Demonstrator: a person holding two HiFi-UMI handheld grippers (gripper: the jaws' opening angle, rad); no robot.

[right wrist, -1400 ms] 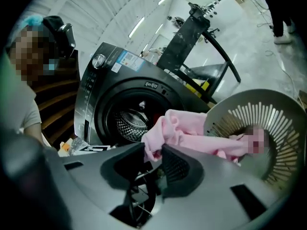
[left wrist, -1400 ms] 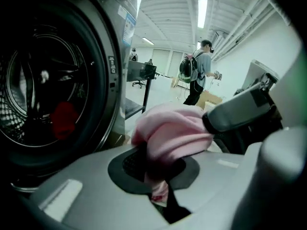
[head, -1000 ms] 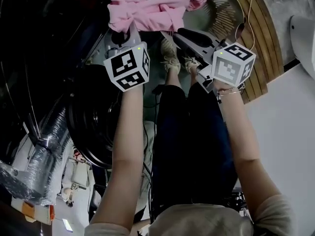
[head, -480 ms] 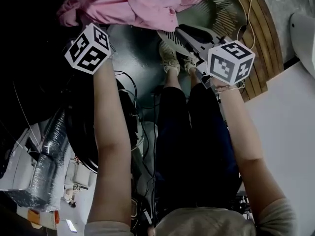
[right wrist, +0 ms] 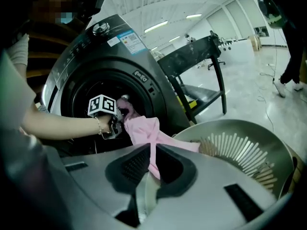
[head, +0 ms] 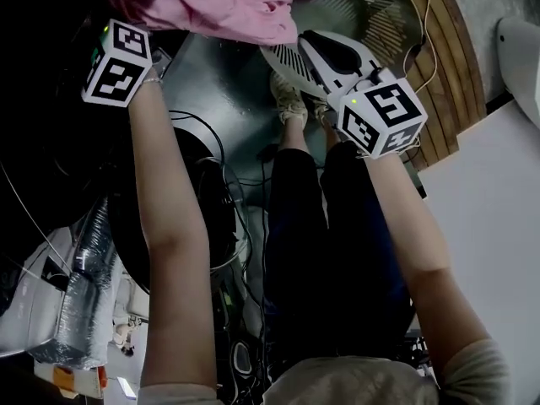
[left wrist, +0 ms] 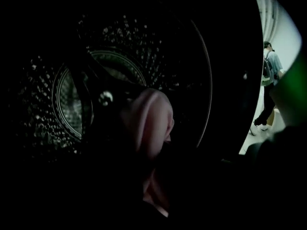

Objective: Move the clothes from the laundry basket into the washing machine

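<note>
A pink garment (head: 228, 7) stretches from the washing machine's dark drum mouth (right wrist: 91, 104) back over the grey slatted laundry basket (right wrist: 240, 147). My left gripper (right wrist: 119, 115) is at the drum opening, shut on the garment's leading end (left wrist: 151, 123); the perforated drum (left wrist: 67, 104) lies ahead of it. My right gripper (right wrist: 152, 169) sits just above the basket rim. Its jaws have just been closing, and the garment's trailing strip (right wrist: 153, 152) is pinched between them. In the head view the left marker cube (head: 118, 62) is at upper left and the right gripper (head: 285, 47) at upper middle.
The basket (head: 380, 11) stands beside the machine's front (right wrist: 110, 37), next to the person's legs (head: 329, 243). Cables (head: 245, 218) and a silver duct hose (head: 84, 285) lie on the floor at left. A black frame table (right wrist: 201, 56) stands behind. Someone's legs (right wrist: 288, 56) pass at far right.
My left gripper has swung left toward the drum, dragging the pink garment with it and stretching it out. The right gripper has rolled and dipped a little, its jaws closing on the trailing end.
</note>
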